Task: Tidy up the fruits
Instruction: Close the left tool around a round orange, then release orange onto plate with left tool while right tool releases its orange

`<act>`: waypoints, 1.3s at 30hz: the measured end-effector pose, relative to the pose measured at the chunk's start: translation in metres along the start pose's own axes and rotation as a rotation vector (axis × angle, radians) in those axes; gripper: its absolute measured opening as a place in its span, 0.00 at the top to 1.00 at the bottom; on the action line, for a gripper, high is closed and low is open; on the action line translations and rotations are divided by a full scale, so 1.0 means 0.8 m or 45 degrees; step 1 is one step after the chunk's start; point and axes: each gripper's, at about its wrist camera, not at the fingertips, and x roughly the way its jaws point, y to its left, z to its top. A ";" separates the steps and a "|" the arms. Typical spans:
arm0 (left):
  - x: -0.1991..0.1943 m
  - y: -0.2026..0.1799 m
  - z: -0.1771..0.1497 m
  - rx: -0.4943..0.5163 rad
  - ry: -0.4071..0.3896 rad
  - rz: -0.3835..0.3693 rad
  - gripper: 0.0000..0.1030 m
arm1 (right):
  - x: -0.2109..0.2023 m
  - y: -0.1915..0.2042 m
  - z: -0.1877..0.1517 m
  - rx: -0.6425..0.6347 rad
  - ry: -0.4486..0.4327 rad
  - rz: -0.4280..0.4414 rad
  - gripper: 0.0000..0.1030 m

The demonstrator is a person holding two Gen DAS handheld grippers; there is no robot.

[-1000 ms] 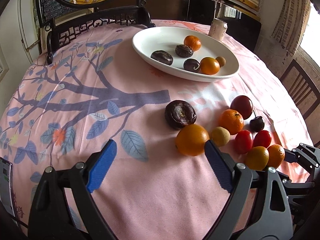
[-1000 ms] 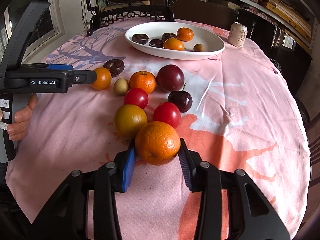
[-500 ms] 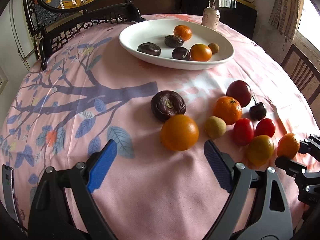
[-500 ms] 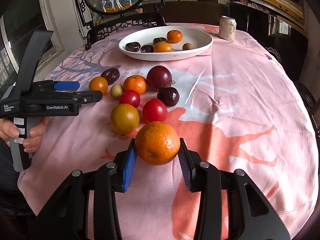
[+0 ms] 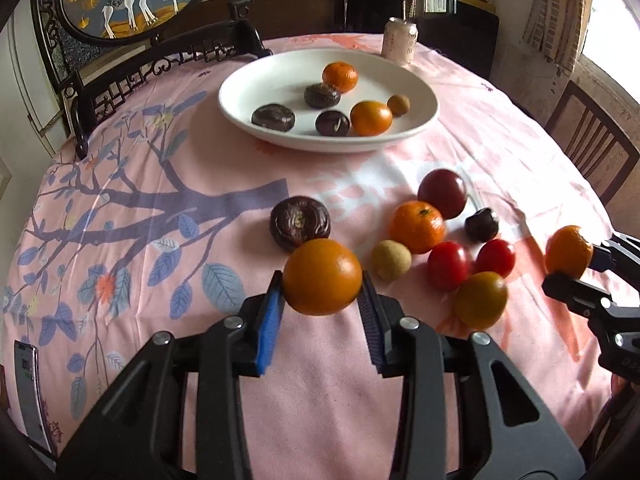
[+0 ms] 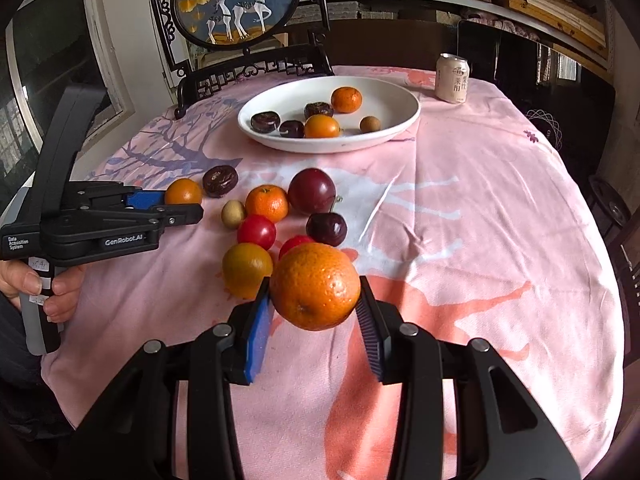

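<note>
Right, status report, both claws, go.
Left claw shut on smooth orange. Right claw shut on bumpy orange. Plate ahead, path open.

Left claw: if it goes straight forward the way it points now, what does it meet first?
The left claw, shut on a smooth orange, would probably first meet the dark wrinkled fruit lying just beyond it, unless it passes above; height is unclear.
</note>
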 end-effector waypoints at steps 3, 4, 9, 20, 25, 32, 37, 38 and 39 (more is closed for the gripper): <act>-0.026 0.002 0.022 -0.017 -0.066 -0.029 0.64 | -0.011 0.001 0.028 -0.040 -0.064 -0.013 0.60; -0.033 0.003 0.031 -0.022 -0.089 -0.032 0.64 | -0.013 0.002 0.039 -0.055 -0.087 -0.018 0.60; -0.042 0.003 0.078 -0.016 -0.177 -0.014 0.64 | -0.013 0.003 0.098 -0.083 -0.203 -0.053 0.60; 0.062 0.028 0.145 -0.164 -0.050 0.045 0.64 | 0.095 -0.008 0.179 -0.074 -0.128 -0.040 0.60; 0.095 0.035 0.159 -0.186 -0.027 0.080 0.63 | 0.143 -0.016 0.190 -0.051 -0.068 -0.019 0.60; 0.094 0.044 0.172 -0.250 -0.110 0.191 0.28 | 0.157 -0.036 0.200 0.045 -0.123 -0.044 0.44; 0.077 0.049 0.164 -0.277 -0.127 0.185 0.24 | 0.137 -0.039 0.195 0.050 -0.142 -0.025 0.39; 0.073 0.049 0.161 -0.277 -0.128 0.178 0.23 | 0.134 -0.039 0.193 0.055 -0.138 -0.020 0.39; 0.069 0.047 0.158 -0.270 -0.129 0.175 0.22 | 0.130 -0.039 0.190 0.056 -0.136 -0.023 0.39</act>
